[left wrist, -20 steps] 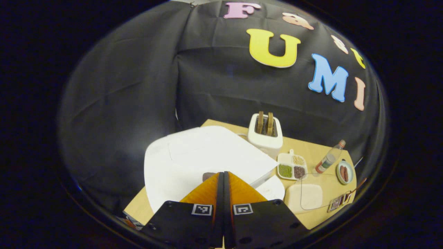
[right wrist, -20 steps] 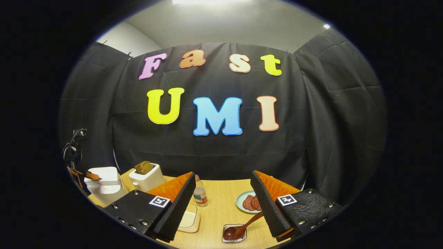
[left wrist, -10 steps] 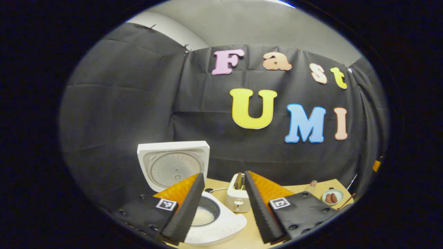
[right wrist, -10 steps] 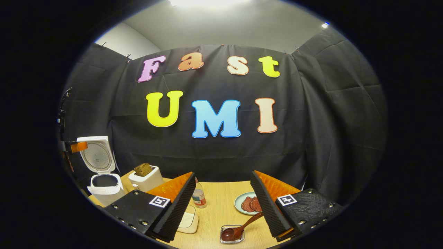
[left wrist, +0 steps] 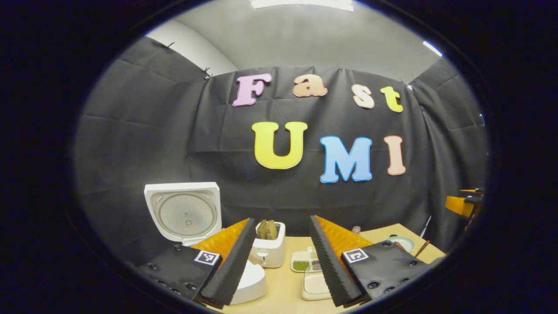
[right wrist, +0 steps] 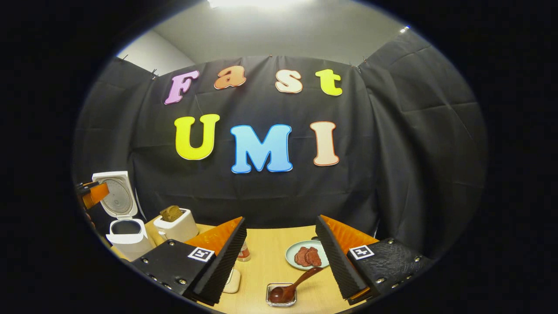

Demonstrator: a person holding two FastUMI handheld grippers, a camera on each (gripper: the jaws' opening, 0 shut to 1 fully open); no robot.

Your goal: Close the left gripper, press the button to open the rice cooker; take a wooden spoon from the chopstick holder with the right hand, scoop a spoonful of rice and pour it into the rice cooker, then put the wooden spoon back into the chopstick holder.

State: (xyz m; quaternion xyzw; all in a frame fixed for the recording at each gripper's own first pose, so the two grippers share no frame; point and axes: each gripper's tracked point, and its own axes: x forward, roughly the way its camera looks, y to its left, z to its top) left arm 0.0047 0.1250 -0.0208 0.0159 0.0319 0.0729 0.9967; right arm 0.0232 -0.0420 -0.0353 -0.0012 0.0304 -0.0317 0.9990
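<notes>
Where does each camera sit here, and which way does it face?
Left gripper view: rides the left gripper, fingers apart, facing the open rice cooker, toaster and back wall.
Right gripper view: rides the right gripper, fingers apart, facing the wooden spoon in its holder and the plate.
Shared: rice cooker, toaster, table.

A white toaster (left wrist: 269, 250) with two slices of bread (left wrist: 267, 229) upright in its slots stands on the wooden counter (right wrist: 270, 257). At its 3 o'clock lies a divided dish (left wrist: 305, 264) of grains, with a pale square pad (left wrist: 314, 286) just below. A plate (right wrist: 293, 256) with sausage slices (right wrist: 307, 256) sits at the counter's 1 o'clock, a small bottle (right wrist: 244, 252) to its left.
</notes>
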